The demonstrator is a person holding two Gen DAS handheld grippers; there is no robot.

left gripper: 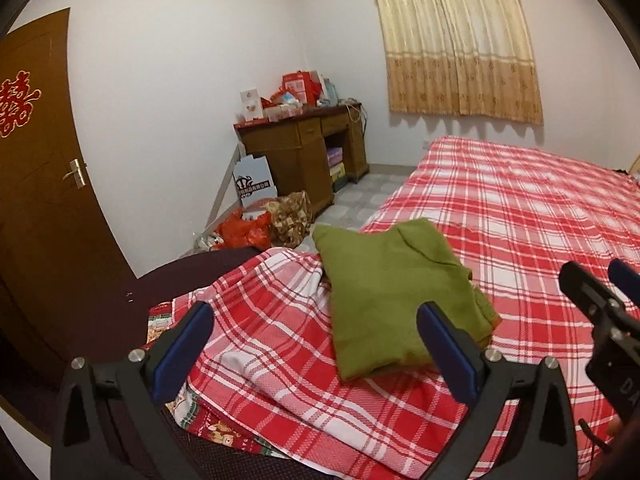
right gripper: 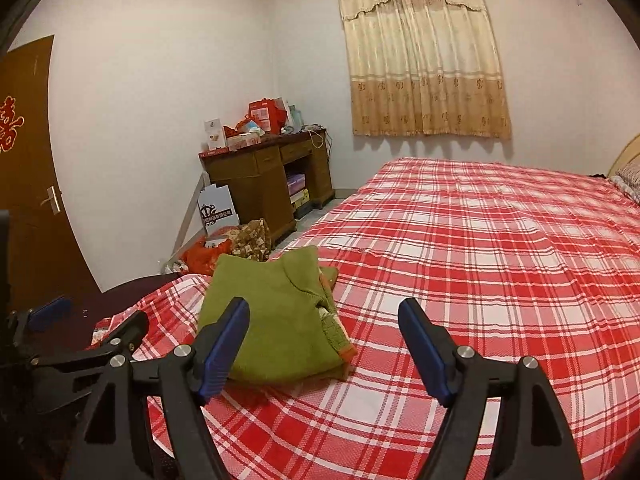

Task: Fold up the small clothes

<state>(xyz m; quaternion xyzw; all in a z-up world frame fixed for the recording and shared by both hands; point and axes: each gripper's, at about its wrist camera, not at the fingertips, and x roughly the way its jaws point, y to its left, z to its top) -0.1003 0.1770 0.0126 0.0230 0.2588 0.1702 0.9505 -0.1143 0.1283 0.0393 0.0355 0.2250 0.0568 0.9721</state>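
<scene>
The left gripper (left gripper: 316, 332) stands spread to its widest with nothing between its blue-padded fingers (left gripper: 188, 344), and the right gripper (right gripper: 324, 336) likewise gapes empty, its blue pads (right gripper: 226, 344) clear of any cloth; both hang above the bed, pointed slightly down at the work, which reads as hands let go of a piece judged finished. Just ahead of them lies the green garment (left gripper: 384, 292), a soft knit with a fine nubbly weave, folded into a compact, roughly square bundle with a ribbed hem and a trace of orange trim at its near right corner. It seems to sit atop other folded cloth, though the layers beneath are mostly hidden. It rests at the near left corner of the red-and-white plaid bedsheet (right gripper: 480, 260), a flat woven cotton, smooth across the mattress but rumpled where it spills off the corner. Beyond, a wooden desk (left gripper: 304, 152) piled with red boxes stands against the white wall, beside a pleated beige curtain (right gripper: 424, 60).
</scene>
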